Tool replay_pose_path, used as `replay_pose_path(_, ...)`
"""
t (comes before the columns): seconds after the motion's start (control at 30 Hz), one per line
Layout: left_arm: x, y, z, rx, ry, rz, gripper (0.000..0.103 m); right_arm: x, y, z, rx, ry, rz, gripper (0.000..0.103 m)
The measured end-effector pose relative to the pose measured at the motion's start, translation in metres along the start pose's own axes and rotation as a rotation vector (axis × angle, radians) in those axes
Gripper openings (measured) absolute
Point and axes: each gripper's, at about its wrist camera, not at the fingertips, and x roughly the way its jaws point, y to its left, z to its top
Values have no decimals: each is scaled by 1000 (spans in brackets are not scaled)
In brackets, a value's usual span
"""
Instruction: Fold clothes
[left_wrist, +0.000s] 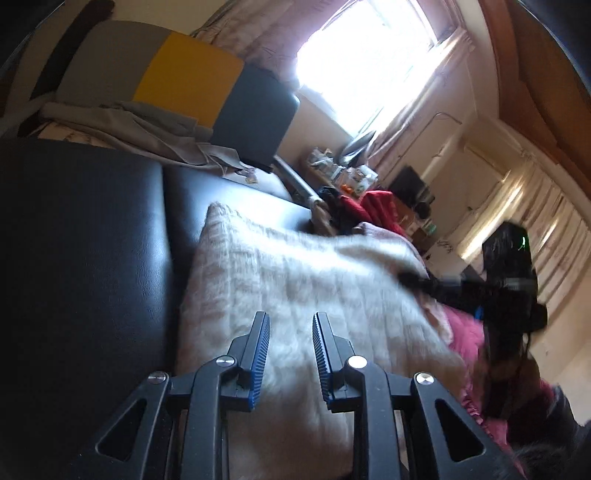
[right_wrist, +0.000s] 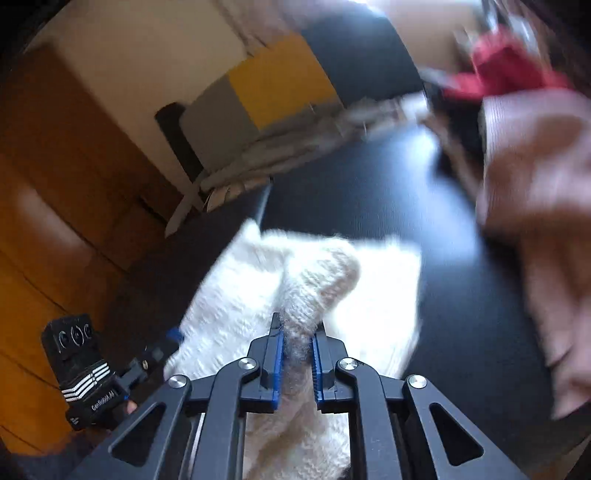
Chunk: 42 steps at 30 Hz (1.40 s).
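A white knitted sweater lies on a black padded surface. My left gripper is at its near edge; knit fills the gap between the pads and runs back under the jaws, so it looks shut on the fabric. My right gripper is shut on a bunched fold of the sweater, lifting it off the surface. From the left wrist, the right gripper shows at the sweater's far right edge. From the right wrist, the left gripper sits at the sweater's left corner.
A pink garment and a red one lie piled to the right. A grey cloth lies at the back below a grey, yellow and dark panel. A bright window and cluttered shelf are beyond.
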Motion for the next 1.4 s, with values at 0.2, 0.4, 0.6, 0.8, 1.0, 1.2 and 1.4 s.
replay_pose_path(0.2,19,-25,-26,278,172,18,23,31,-26,-7,-70,71,-220,13)
replay_pose_path(0.4,20,-17,-22,196,242,10,21,44,-67,-28,106,36,-101,12)
replay_pose_path(0.6,7,-24,6,126,174,-9,21,16,-45,-10,-3,11,-127,17)
replay_pose_path(0.8,14,-42,16,220,151,31,22,-42,13,-21,-208,-39,31,17)
replay_pose_path(1.0,37,-44,-22,287,276,84,24,-4,24,-96,-317,226,-141,17)
replay_pose_path(1.2,41,-36,-35,221,272,81,24,-6,4,-124,-234,118,-120,17)
replay_pose_path(1.4,32,-38,-27,172,272,67,24,-2,12,-121,-255,119,-125,19)
